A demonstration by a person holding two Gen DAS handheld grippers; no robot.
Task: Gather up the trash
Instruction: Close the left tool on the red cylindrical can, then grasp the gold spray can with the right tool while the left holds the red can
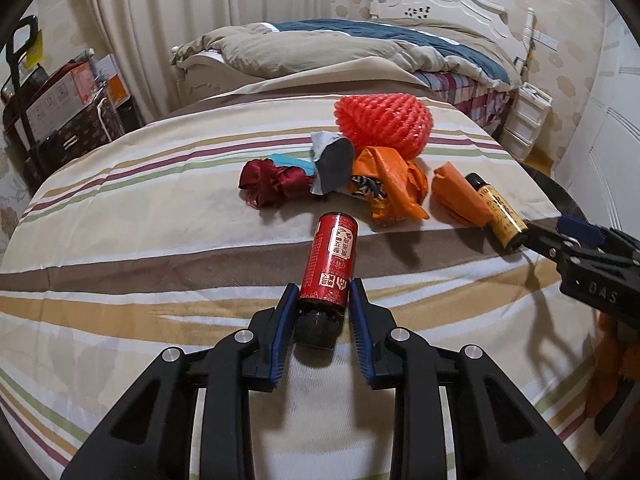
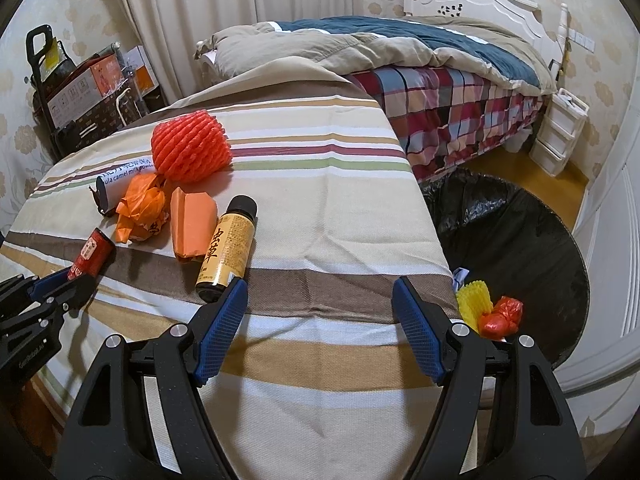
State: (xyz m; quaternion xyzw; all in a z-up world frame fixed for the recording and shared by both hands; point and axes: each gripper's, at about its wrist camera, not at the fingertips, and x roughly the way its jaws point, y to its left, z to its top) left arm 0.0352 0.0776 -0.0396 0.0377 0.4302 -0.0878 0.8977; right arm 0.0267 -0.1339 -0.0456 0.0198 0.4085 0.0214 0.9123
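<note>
Striped cloth desk: left gripper fingers straddle, ungripped, a glossy red cylindrical bottle, cap half-hidden; right gripper fingers spread.

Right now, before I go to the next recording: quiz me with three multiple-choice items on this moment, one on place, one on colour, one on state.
1. Where does the gold bottle lie?
A. On the striped cloth
B. In the bin
C. On the floor

2. What colour is the foam net on the cloth?
A. Yellow
B. Red-orange
C. Blue

3. How do the right tongs stand?
A. Shut on the gold bottle
B. Open, holding nothing
C. Shut on the red bottle

Answers: 1 A, it lies on the striped cloth; 2 B, its mesh is red-orange; 3 B, the fingers are spread wide apart.
</note>
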